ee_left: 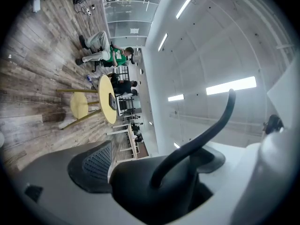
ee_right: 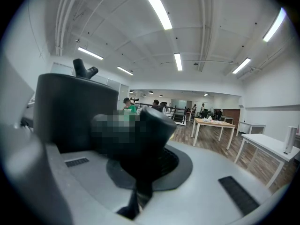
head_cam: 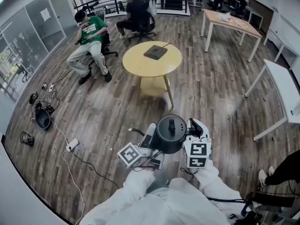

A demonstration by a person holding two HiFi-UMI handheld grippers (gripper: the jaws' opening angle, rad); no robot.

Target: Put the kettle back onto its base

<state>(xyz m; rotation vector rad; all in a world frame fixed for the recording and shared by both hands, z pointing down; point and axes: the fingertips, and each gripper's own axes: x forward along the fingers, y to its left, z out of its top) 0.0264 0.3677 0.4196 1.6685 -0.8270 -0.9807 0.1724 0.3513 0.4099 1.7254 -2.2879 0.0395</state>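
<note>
A black kettle (head_cam: 169,134) with a knobbed lid hangs in the air over the wood floor, close in front of me. My right gripper (head_cam: 193,126) is shut on its thick black handle (ee_right: 149,131), and the kettle body (ee_right: 75,111) fills the left of the right gripper view. On the kettle's other side, my left gripper (head_cam: 151,130) is shut on a black part at the foot of the thin curved spout (ee_left: 201,137). The dark square base (head_cam: 155,52), with its cord, lies on the round yellow table (head_cam: 136,64) some way ahead.
Two people sit on office chairs (head_cam: 140,25) beyond the yellow table. A power strip (head_cam: 72,145), cables and dark gear (head_cam: 43,118) lie on the floor at the left. A wooden table (head_cam: 232,21) stands at the back right and a white table (head_cam: 286,93) at the right. A person's shoe (head_cam: 262,176) shows at the lower right.
</note>
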